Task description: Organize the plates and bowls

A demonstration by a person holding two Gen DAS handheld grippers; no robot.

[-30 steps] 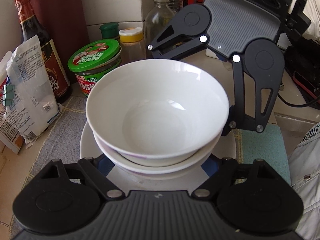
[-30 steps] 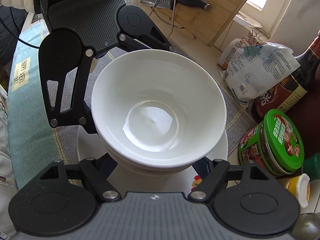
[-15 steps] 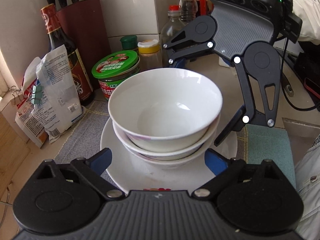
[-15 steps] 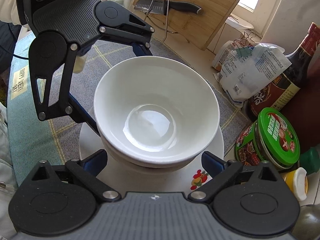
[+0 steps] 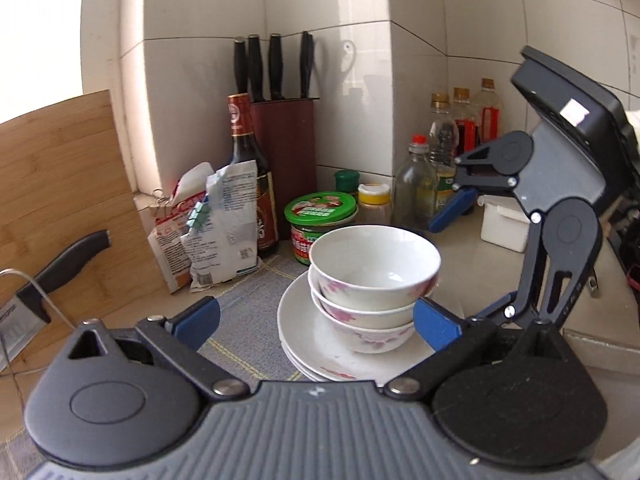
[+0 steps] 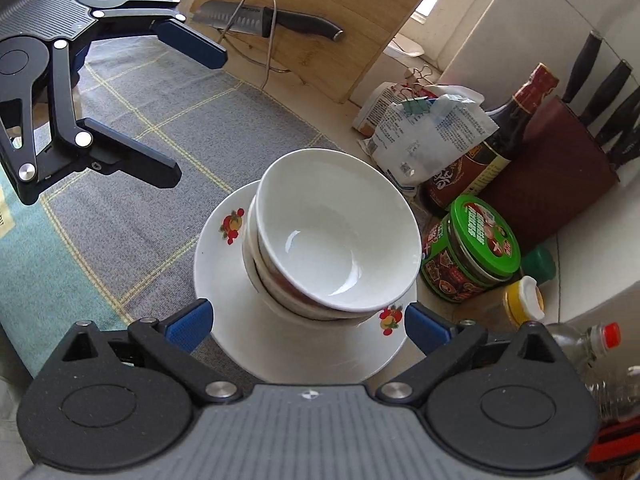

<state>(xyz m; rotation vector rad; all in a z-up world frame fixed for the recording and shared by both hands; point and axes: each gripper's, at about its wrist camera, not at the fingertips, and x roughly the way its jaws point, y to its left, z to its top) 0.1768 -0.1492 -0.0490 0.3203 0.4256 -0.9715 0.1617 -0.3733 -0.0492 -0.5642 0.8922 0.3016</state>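
Note:
Three white bowls with pink flowers [image 5: 372, 276] are nested in a stack on a pile of white plates [image 5: 316, 344] with fruit prints. The stack [image 6: 336, 236] also shows in the right wrist view, on the plates [image 6: 280, 340]. My left gripper [image 5: 316, 322] is open and empty, drawn back just in front of the plates. My right gripper [image 6: 308, 326] is open and empty, above the near rim of the plates. Each gripper shows in the other's view, raised and apart from the stack.
The dishes sit on a grey checked mat [image 6: 140, 152]. Behind stand a green-lidded jar [image 5: 320, 220], a dark sauce bottle [image 5: 248, 176], a knife block [image 5: 284, 152], clipped bags [image 5: 216, 224], several bottles [image 5: 440, 168], a white box [image 5: 502, 224], a cutting board [image 6: 320, 12] and a knife [image 6: 272, 20].
Both grippers have pulled back and up from the bowl stack, with their jaws wide apart. The bowls and plates stay in place on the mat.

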